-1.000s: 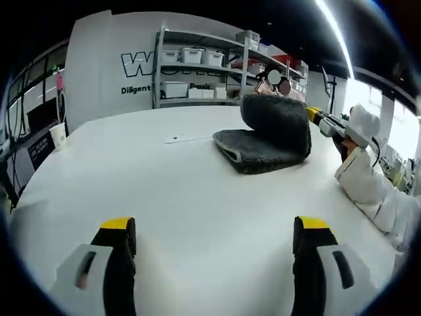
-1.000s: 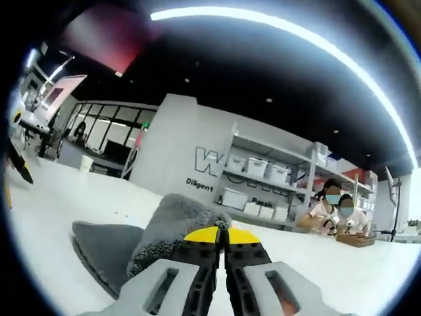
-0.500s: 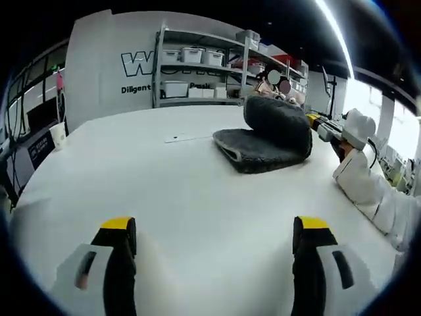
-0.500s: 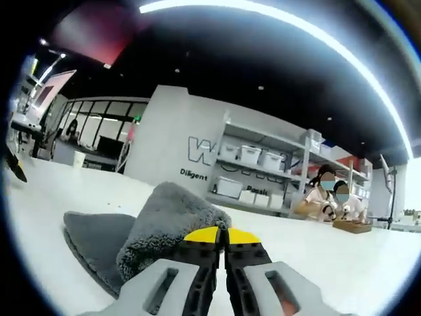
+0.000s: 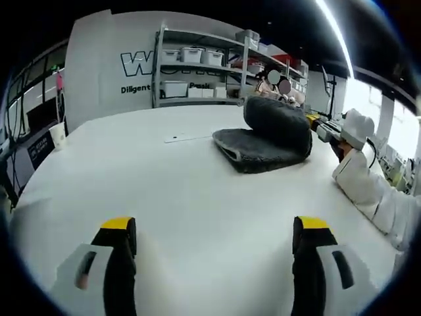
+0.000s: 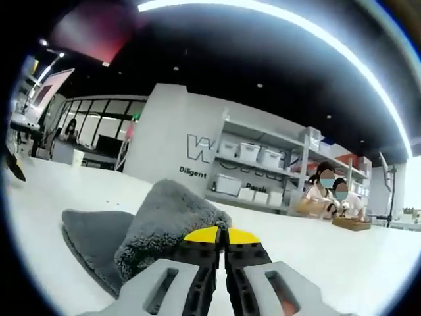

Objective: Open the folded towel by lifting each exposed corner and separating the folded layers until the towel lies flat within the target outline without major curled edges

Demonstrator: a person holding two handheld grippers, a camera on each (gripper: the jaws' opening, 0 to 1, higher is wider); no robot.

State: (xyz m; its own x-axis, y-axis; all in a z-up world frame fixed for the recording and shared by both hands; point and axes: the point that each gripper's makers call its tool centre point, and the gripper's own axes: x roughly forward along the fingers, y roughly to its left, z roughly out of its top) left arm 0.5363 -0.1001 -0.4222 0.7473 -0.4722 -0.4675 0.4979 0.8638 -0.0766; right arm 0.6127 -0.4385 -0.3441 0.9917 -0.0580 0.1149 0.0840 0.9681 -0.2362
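— Position of the grey towel (image 5: 266,138)?
— Lying on the white table (image 5: 164,191), well beyond the left gripper (image 5: 214,250). Lower layers flat; upper layer lifted and curled over in a rounded hump at the towel's right side in the left gripper view.

— State of the left gripper?
— Jaws spread wide, yellow-tipped, nothing between them. Held low over bare tabletop, well apart from the towel.

— State of the right gripper (image 6: 222,236)?
— Jaws pressed together, pinching the raised towel (image 6: 168,220) layer at its edge. In the left gripper view, seen at the towel's right side (image 5: 323,126), held by a white-gloved hand (image 5: 358,126) with a white sleeve (image 5: 371,187) trailing below.

— Surroundings?
— Metal shelving (image 5: 197,66) with white storage bins against a grey wall carrying partial lettering. Two people seated at a far table (image 6: 332,197) in the right gripper view. Small strip of tape or marking on the tabletop (image 5: 179,138) near the towel; too small to identify.
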